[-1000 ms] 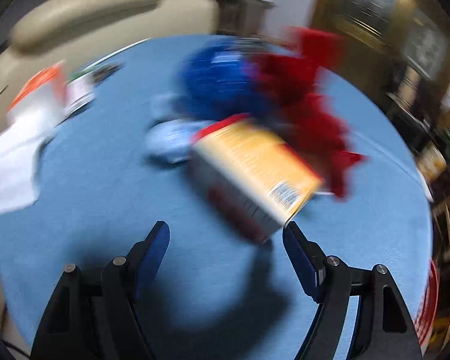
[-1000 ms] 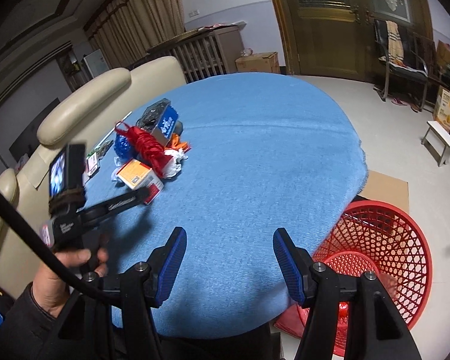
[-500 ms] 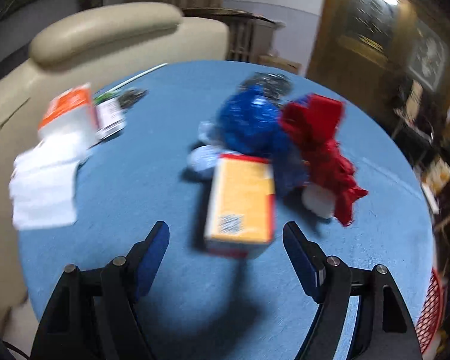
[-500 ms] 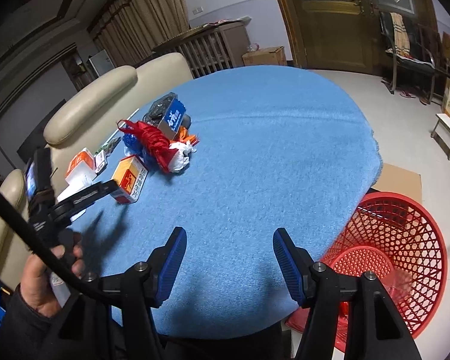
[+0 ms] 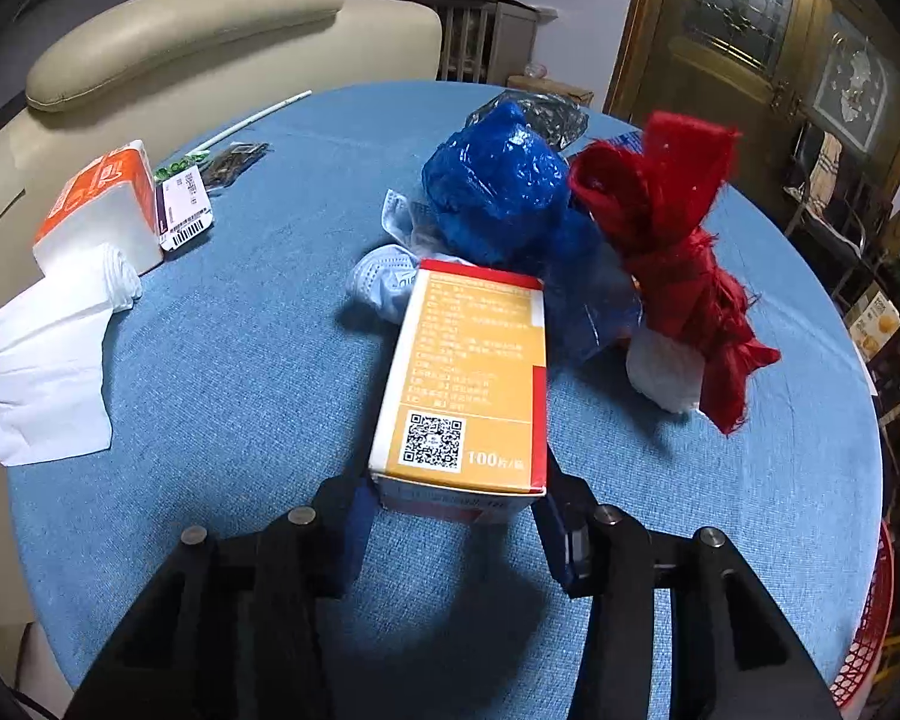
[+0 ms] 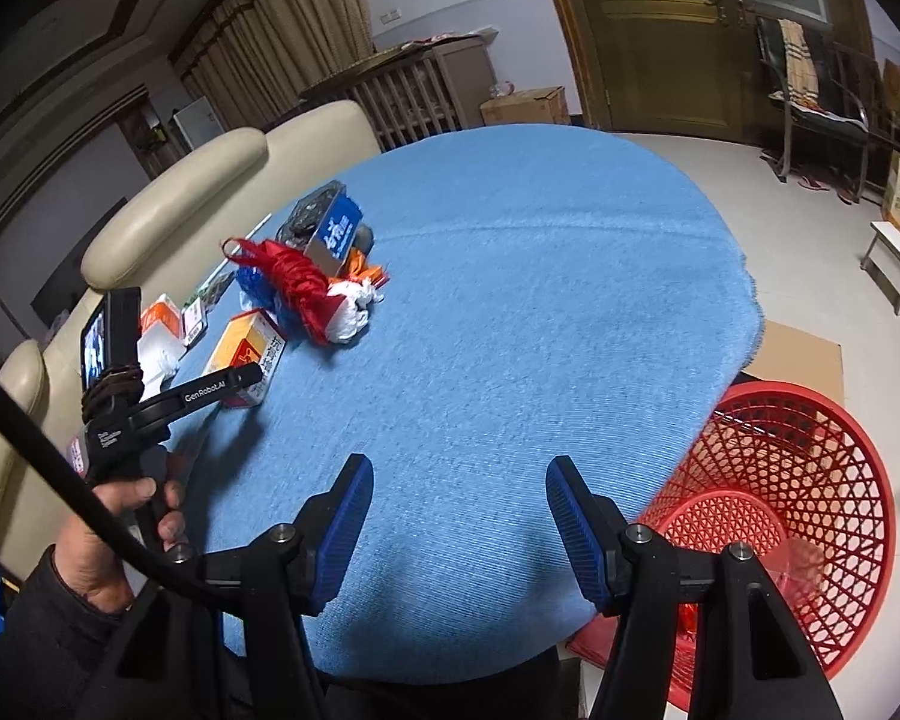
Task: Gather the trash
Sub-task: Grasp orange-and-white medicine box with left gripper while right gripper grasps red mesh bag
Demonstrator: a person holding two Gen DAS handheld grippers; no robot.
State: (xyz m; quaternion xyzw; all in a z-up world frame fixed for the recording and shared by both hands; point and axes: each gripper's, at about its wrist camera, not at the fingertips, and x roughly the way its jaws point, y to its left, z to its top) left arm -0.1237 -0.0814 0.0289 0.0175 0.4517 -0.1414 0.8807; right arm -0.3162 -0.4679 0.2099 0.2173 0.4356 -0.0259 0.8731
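cream sofa [image 6: 222,180] | wooden door [image 6: 660,48] | curtains [image 6: 282,42] | pale floor [image 6: 810,228], possibly tiled

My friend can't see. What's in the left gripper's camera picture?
The left gripper has its fingers closed on the near end of an orange box on a blue table. Behind it sit a blue bag and red cloth; white tissues lie left.
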